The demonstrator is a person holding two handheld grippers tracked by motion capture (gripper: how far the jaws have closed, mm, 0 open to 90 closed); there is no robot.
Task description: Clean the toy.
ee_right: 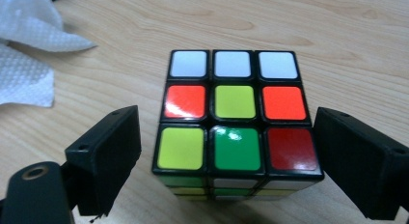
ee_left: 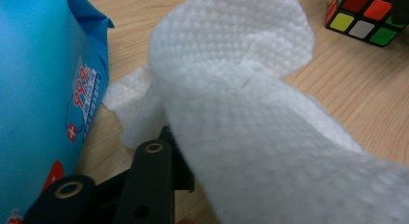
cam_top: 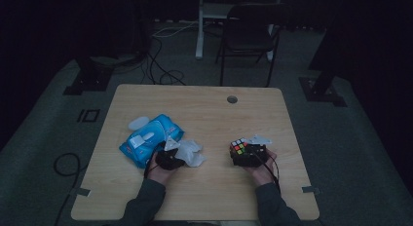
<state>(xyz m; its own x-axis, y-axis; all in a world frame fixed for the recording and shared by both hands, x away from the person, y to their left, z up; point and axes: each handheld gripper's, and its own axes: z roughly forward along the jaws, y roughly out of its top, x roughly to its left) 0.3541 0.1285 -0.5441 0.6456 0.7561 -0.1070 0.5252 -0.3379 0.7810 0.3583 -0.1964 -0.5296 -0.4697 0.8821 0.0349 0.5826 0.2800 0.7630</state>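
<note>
Right gripper (ee_right: 226,151), released, straddles the puzzle cube (ee_right: 231,113) at frame centre; left gripper (cam_top: 169,157), jaws parted, under a draped wipe (ee_left: 251,103) — which may snag and drag.

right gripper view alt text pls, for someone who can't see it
A scrambled Rubik's cube sits on a wooden table between the right gripper's two open black fingers, a gap showing on each side. A crumpled white wet wipe lies at upper left.
</note>
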